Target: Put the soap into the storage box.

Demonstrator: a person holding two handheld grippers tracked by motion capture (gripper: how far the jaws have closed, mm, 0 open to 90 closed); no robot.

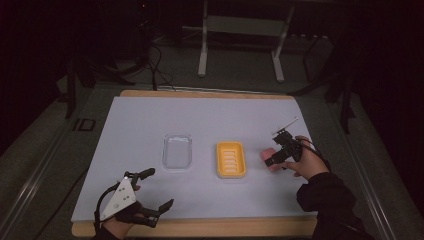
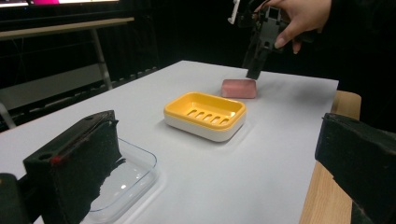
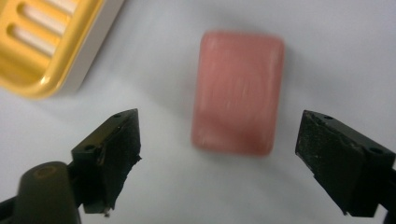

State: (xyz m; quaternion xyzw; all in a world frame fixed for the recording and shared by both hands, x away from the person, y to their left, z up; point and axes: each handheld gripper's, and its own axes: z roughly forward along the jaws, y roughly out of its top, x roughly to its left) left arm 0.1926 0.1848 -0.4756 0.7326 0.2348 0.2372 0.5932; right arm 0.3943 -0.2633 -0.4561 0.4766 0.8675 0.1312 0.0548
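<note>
Here the right claw point(image 3: 212, 158) hangs spread above the pink soap bar point(image 3: 238, 91), untouched on the white surface point(image 1: 150, 115) just right of the yellow soap dish point(image 1: 230, 159). The left claw point(image 1: 159, 188) rests spread, near left.

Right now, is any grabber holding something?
No. The right gripper hangs open above the pink soap, not touching it. The left gripper is open and holds nothing.

Just ahead of my right tool point(image 3: 217, 163) the pink soap point(image 3: 238, 91) is blurred, the yellow dish point(image 3: 44, 42) beyond its left jaw is cut off by the edge, and my right tool covers part of the soap from above.
</note>
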